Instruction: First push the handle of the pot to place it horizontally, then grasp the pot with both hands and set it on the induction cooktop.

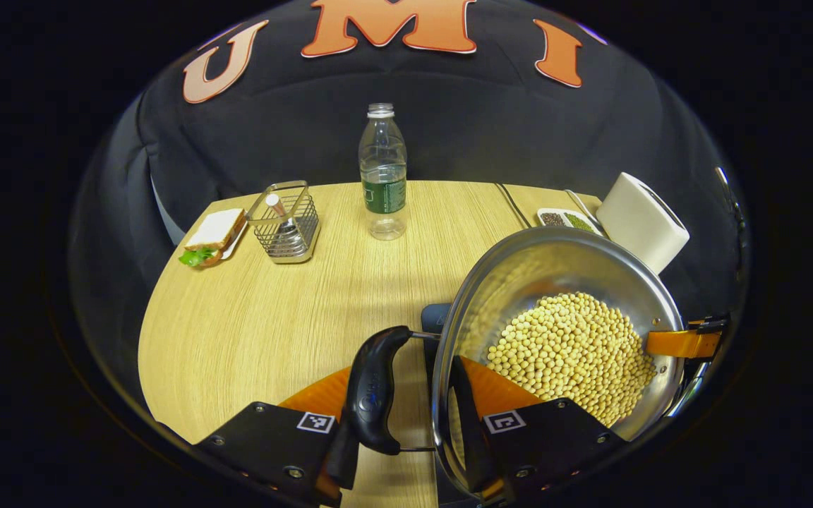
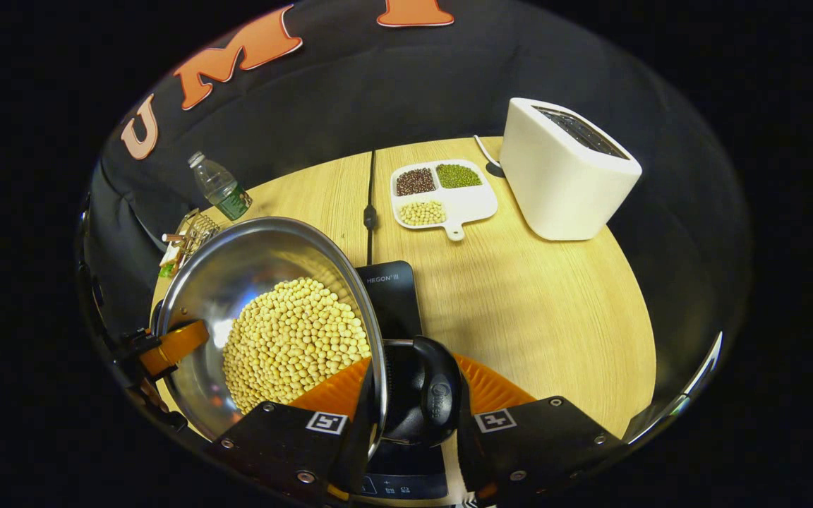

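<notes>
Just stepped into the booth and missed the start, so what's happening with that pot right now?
A person holds the pot of beans with two hand-held grippers. The left hand-held gripper clamps the rim beside one black handle; the right hand-held gripper clamps the rim by the other handle. The pot is tilted over the cooktop, apparently not yet set flat on it.

A light wood-grain table [image 1: 251, 331] fills the lower middle of both views; black cloth wall [image 1: 491, 127] hangs behind, across the top.
</notes>
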The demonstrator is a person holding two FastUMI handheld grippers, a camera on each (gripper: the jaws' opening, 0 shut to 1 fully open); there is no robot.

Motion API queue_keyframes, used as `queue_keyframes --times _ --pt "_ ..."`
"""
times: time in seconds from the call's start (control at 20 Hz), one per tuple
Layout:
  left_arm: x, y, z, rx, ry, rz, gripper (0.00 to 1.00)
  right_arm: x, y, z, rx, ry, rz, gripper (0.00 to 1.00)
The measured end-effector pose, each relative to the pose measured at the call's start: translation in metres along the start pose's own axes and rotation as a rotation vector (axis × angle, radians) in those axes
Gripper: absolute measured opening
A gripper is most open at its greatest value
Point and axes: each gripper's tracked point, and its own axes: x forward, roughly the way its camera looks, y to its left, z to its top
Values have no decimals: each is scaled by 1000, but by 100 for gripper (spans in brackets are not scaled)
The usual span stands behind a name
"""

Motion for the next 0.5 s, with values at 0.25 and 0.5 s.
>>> queue_keyframes --times 0.25,0.5 --pt "1 -1 -3 7 14 2 61 10 -6 -2 11 18 1 51" --pt "3 -2 -3 -5 17 0 64 14 -7 -2 13 15 -1 47"
